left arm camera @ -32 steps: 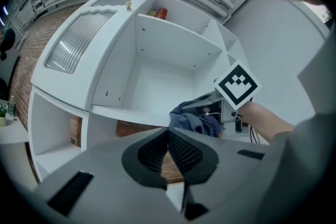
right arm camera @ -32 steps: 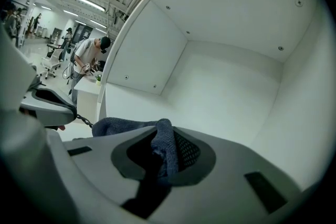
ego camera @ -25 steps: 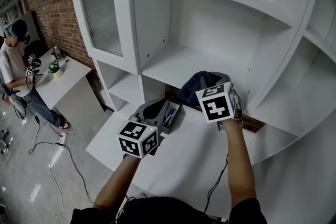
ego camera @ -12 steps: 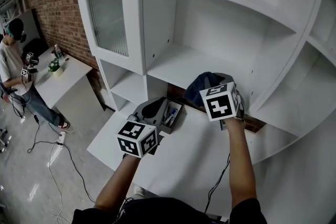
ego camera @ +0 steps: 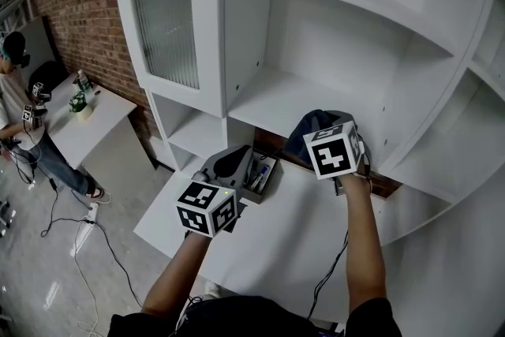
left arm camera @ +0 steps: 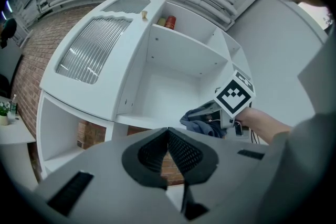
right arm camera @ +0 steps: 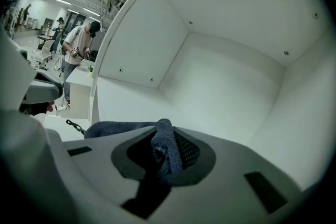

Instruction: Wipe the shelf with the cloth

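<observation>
So the right gripper (ego camera: pixel 322 136) is clamping a fold of the dark blue cloth (ego camera: pixel 306 130) in its jaws, right at the front lip of the open middle shelf (ego camera: pixel 288 100). I can't tell if the cloth is actually pressing on the board yet. The left gripper (ego camera: pixel 233 164) is hanging low over the bench (ego camera: pixel 292 229) with its jaws pinched together on nothing, near a little tray of pens (ego camera: pixel 260 174).

If it were me, I'd be dropping the wrist so the loose bunch of cloth lies flat on the board, not just the pinched ridge. Then long strokes from the back corner out to the front, keeping the hard jaws off the paint. The left one is best staying clear of that tray.

Funny how the views are splitting things up. The right gripper view is showing the fold sitting between the jaws and the bare inside of the shelf, which the marker cube is hiding from above. The left gripper view is catching the glass door (left arm camera: pixel 92 50) and the whole cabinet, while only the head view is showing the pen tray.
</observation>
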Demonstrator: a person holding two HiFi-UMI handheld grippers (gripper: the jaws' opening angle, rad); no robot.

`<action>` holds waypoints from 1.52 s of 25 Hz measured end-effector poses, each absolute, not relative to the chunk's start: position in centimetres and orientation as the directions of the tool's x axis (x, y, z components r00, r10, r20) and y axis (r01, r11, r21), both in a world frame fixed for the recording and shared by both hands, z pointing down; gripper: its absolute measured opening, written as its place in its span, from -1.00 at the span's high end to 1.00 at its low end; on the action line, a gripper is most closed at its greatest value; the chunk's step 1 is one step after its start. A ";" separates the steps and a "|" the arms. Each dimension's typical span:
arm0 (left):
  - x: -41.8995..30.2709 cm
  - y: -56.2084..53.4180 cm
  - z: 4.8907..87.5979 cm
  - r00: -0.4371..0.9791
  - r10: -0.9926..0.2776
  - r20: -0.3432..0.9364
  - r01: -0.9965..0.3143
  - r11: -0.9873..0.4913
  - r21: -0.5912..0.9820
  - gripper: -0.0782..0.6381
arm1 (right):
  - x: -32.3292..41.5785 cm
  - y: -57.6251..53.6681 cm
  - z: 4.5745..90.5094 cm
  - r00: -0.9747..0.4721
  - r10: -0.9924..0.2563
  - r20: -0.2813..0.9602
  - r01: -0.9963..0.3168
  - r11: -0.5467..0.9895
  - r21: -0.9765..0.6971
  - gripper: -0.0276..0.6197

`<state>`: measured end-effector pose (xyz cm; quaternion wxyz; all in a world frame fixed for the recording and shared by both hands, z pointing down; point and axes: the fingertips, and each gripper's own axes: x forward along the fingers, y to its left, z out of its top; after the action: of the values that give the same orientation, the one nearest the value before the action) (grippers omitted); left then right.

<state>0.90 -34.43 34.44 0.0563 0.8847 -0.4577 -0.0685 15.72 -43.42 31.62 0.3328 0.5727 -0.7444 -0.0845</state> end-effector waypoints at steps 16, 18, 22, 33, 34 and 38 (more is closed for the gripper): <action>-2.9 -36.2 34.4 0.584 -0.809 -0.067 -0.795 -0.587 0.154 0.74 | 12.0 -45.8 31.6 -0.096 -0.909 0.406 -0.795 0.315 0.518 0.71; -3.4 -36.5 34.3 0.583 -0.809 -0.070 -0.795 -0.587 0.155 0.74 | 11.4 -46.2 31.5 -0.093 -0.911 0.401 -0.792 0.312 0.525 0.71; -4.7 -37.0 34.4 0.578 -0.813 -0.073 -0.797 -0.581 0.166 0.74 | 9.8 -46.8 31.7 -0.093 -0.912 0.399 -0.784 0.314 0.536 0.71; -7.0 -37.8 34.0 0.582 -0.809 -0.086 -0.791 -0.587 0.172 0.74 | 6.5 -48.2 31.7 -0.105 -0.906 0.409 -0.773 0.333 0.540 0.71; -7.2 -37.9 34.0 0.581 -0.810 -0.085 -0.792 -0.586 0.171 0.74 | 6.2 -48.3 31.6 -0.107 -0.906 0.409 -0.772 0.335 0.541 0.71; -7.8 -38.0 34.1 0.581 -0.810 -0.083 -0.792 -0.586 0.171 0.74 | 5.2 -48.6 31.7 -0.111 -0.908 0.405 -0.768 0.337 0.544 0.71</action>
<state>-7.81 -37.96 34.12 0.0577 0.8872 -0.4514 -0.0759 5.19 -48.58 31.65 0.3505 0.5672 -0.7386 -0.0993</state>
